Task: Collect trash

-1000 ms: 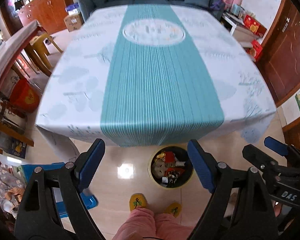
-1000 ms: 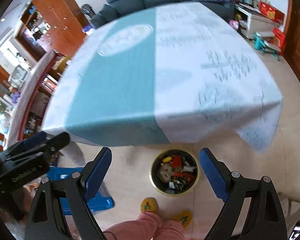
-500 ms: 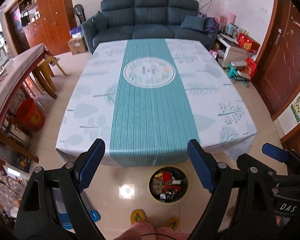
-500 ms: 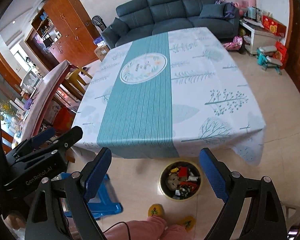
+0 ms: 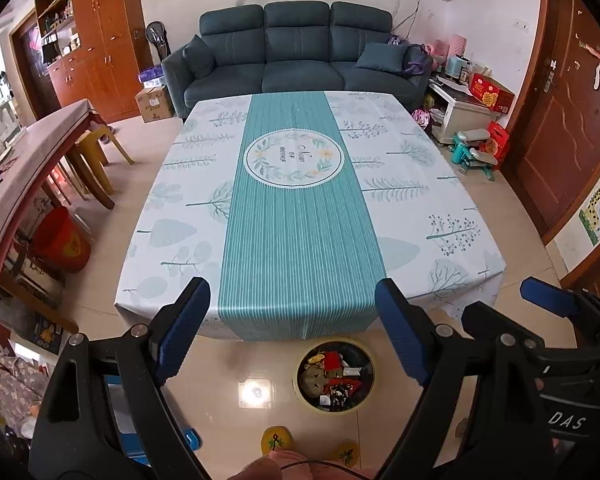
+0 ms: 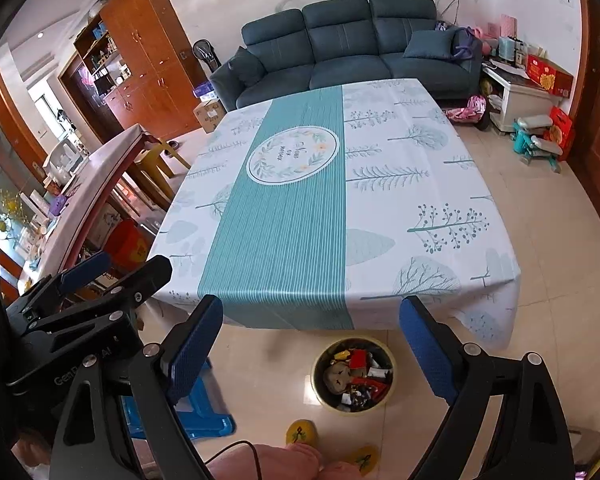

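Both tools are held high over the near end of the desk [image 5: 420,208], which is covered by a white cloth with a green striped band down the middle. The left tool [image 5: 292,332] has its blue fingers spread wide with nothing between them; the right tool [image 6: 312,344] is likewise spread wide and holds nothing. On the tiled floor just before the near desk edge stands a round bin [image 5: 335,376], filled with wrappers and other trash [image 6: 356,376]. It sits between the fingers in both views. Yellow slippers [image 5: 276,442] show near the bin. A dark blue sofa [image 5: 296,52] stands at the far end.
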The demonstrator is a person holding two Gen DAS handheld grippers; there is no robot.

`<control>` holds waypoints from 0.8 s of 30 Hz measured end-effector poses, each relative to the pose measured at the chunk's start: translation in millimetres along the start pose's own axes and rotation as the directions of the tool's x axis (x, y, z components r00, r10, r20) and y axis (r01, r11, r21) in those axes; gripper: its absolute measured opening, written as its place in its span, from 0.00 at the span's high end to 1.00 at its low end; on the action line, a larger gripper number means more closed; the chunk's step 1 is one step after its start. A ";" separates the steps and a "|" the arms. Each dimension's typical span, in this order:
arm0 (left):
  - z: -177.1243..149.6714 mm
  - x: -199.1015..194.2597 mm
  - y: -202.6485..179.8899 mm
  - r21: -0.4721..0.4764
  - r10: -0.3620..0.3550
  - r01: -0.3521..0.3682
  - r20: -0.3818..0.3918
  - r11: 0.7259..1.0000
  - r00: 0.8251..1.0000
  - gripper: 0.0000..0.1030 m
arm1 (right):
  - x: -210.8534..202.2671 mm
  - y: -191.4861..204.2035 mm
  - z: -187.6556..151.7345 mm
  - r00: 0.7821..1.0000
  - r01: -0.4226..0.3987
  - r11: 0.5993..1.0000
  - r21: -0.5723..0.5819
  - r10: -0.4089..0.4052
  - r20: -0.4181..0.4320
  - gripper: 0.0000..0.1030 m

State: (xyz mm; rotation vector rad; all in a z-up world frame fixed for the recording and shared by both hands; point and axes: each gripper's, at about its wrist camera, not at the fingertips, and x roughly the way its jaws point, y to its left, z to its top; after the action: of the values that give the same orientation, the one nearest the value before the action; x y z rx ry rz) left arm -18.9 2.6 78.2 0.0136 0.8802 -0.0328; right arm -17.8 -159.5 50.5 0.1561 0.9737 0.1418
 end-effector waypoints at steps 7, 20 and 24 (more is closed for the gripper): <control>-2.6 5.5 3.7 -0.014 0.004 -0.004 -0.013 1.000 1.000 0.20 | 5.4 -0.1 -1.8 1.000 0.003 1.000 -0.009 -0.003 -0.002 0.11; -5.3 9.9 6.3 -0.024 0.021 -0.021 -0.014 0.999 1.000 0.20 | 8.2 1.5 -2.8 1.000 0.005 1.000 -0.016 -0.005 0.000 0.11; -6.4 11.7 6.8 -0.024 0.021 -0.022 -0.015 0.999 1.000 0.21 | 8.1 1.8 -3.0 1.000 0.004 1.000 -0.019 -0.004 0.000 0.11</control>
State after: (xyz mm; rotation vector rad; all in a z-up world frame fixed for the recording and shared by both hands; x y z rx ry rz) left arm -16.2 9.2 65.1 0.0006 0.8952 -0.0021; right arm -15.9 -156.0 42.6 0.1369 0.9728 0.1468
